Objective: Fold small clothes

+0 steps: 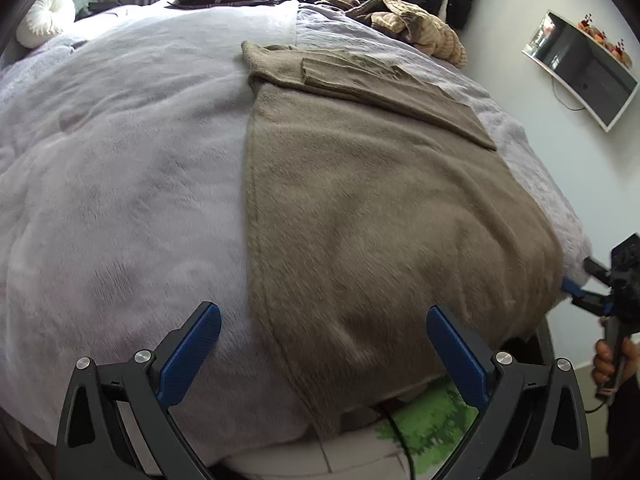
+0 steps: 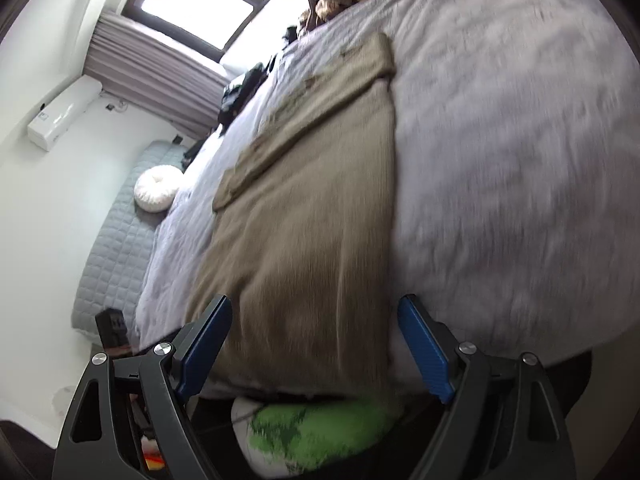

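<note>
Fuzzy tan knit sweater point(image 1: 380, 208) is lying lengthwise ahead of both wide-open, empty grippers: left gripper point(image 1: 324, 356), right gripper point(image 2: 316, 344); hem nearest.

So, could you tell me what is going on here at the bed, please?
A person holds a two-finger gripper in each hand over a tan sweater spread flat on the pale blanket, one sleeve folded across its back. The left gripper and right gripper are both open near the sweater's near hem, holding nothing. More clothes lie heaped at the bed's far side.
</note>
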Motion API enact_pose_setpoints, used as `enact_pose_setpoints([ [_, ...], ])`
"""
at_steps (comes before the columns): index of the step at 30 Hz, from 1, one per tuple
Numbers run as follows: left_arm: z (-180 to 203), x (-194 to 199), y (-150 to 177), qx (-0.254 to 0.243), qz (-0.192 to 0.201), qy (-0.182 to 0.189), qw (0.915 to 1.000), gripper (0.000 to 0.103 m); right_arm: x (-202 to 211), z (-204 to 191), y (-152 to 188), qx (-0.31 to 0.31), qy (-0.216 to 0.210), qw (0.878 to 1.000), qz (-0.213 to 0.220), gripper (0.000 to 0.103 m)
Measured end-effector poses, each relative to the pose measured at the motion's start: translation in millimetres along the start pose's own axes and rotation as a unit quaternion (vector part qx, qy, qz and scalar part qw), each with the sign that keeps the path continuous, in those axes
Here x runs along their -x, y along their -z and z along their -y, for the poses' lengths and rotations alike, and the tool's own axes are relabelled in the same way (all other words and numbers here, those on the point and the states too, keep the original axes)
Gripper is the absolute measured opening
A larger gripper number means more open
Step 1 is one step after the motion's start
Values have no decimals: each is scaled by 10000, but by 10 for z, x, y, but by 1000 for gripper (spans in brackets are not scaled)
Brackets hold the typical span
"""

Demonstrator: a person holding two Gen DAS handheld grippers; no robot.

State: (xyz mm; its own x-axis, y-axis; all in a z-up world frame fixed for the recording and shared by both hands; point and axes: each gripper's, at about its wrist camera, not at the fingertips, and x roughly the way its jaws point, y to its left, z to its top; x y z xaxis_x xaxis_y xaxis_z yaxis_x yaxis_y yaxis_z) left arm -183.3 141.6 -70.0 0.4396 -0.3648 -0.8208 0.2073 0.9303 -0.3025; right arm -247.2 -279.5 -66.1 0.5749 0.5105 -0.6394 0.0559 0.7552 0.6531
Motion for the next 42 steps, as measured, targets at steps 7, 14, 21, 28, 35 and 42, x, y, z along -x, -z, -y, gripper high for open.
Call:
enact_pose_setpoints([
  [7, 176, -61, 188, -84, -264, 365, 9989, 103, -207, 62, 178, -70, -149, 9989, -436, 87],
  [14, 130, -185, 329, 130, -436, 354, 9983, 103, -352, 144, 288, -10, 179, 9967, -796, 88],
  [21, 177, -185, 319, 176, -283, 445, 9985, 103, -389, 98, 321, -51, -428, 9960, -781, 88],
  [28, 129, -118, 306, 433, -145, 862, 9952, 103, -434, -24, 319, 58, -1005, 9918, -781, 88],
  [35, 218, -51, 344, 184, -123, 1148, 9931, 103, -520, 128, 355, -321, -1093, 9900, -829, 88],
  [42, 271, -140, 321, 120, -297, 1159, 9927, 72, -534, 203, 412, -653, -1387, 9845, -854, 88],
])
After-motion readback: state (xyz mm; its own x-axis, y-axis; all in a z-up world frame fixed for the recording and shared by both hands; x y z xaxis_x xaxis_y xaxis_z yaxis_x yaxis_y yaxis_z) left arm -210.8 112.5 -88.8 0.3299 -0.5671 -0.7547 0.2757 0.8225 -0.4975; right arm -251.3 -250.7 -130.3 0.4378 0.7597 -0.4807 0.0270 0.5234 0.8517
